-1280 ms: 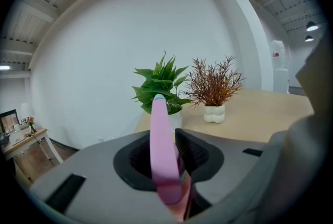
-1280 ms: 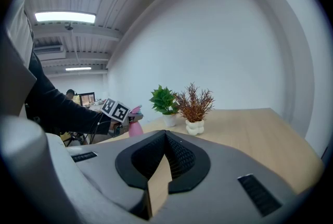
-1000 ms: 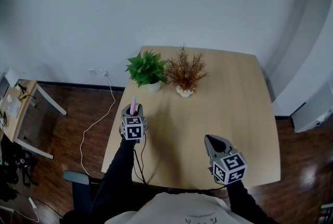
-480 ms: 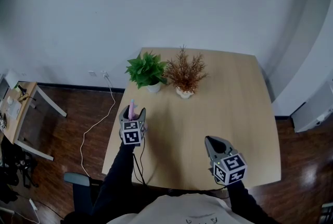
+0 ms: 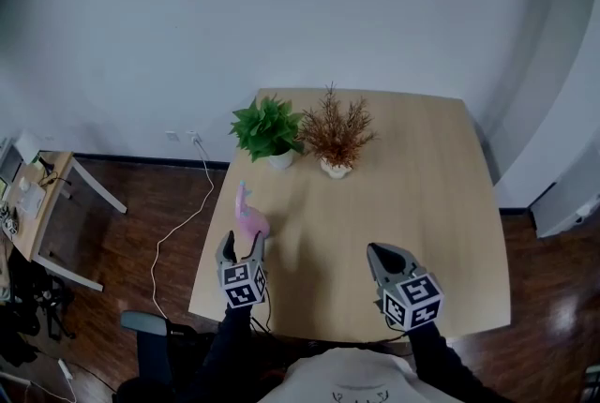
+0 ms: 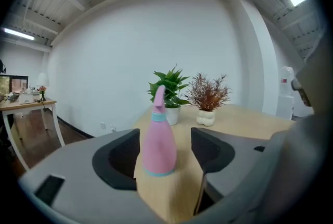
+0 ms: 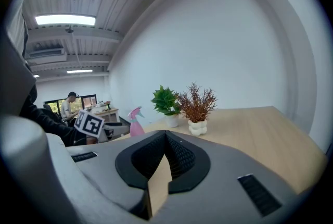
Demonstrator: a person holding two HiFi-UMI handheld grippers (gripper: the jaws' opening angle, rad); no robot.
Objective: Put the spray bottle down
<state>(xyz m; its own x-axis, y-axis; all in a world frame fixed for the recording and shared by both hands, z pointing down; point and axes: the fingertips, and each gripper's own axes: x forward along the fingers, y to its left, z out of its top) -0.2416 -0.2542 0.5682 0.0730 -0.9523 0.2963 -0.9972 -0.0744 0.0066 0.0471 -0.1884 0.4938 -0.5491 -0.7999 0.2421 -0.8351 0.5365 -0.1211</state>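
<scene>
The pink spray bottle (image 5: 248, 217) stands upright on the wooden table (image 5: 422, 204), close to its left edge. My left gripper (image 5: 241, 246) sits just behind it on the near side, jaws spread wide. In the left gripper view the bottle (image 6: 157, 137) stands ahead of the left gripper (image 6: 165, 140), in line with the gap, and neither pad touches it. My right gripper (image 5: 379, 253) hovers over the table's near right part, shut with nothing in it. In the right gripper view the right gripper (image 7: 165, 138) has its jaws pressed together, and the bottle (image 7: 136, 124) shows at the far left.
A green potted plant (image 5: 269, 129) and a dried brown plant in a white pot (image 5: 334, 137) stand at the table's far side. A white cable (image 5: 178, 223) trails over the floor on the left, beside a small side desk (image 5: 42, 204).
The left gripper's jaws opened and let go of the spray bottle. The gripper then drew back toward me, and the bottle stays standing on the table. The right gripper kept still.
</scene>
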